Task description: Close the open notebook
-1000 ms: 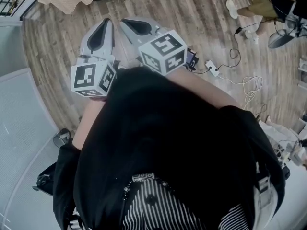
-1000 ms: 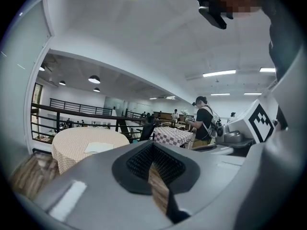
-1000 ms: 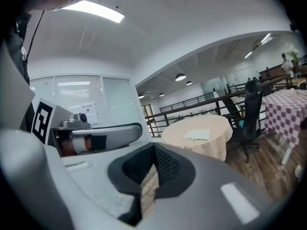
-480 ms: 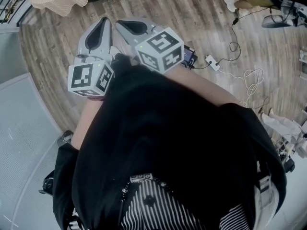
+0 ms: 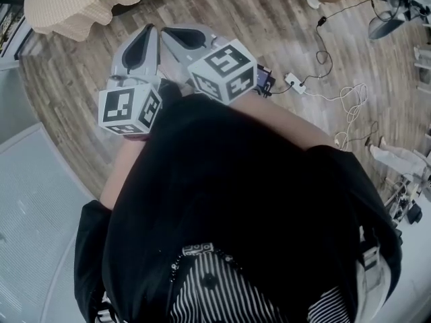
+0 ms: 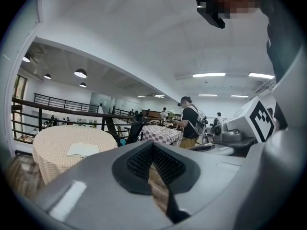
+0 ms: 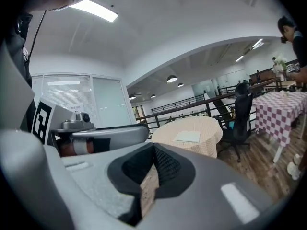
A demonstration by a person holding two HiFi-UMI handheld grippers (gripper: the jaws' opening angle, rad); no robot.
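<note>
The open notebook (image 6: 82, 149) lies flat, pale pages up, on a round table (image 6: 48, 157) with a beige checked cloth, well ahead of both grippers; in the right gripper view the notebook (image 7: 187, 137) sits on the same table (image 7: 208, 140). In the head view the left gripper (image 5: 149, 29) and right gripper (image 5: 168, 31) are held side by side in front of the person's chest above a wooden floor, pointing toward the table (image 5: 74, 5) at the top left. The left gripper (image 6: 153, 146) and right gripper (image 7: 154, 148) are both shut, with nothing between the pads.
A black office chair (image 7: 240, 114) and a purple-checked table (image 7: 283, 109) stand right of the round table. A person (image 6: 189, 121) stands by that checked table. A power strip (image 5: 294, 81) and white cables (image 5: 350, 116) lie on the floor. A railing (image 6: 53, 104) runs behind.
The round table has slid further into the head view at the top left and the floor clutter has shifted up and right. Both grippers stay shut, side by side.
</note>
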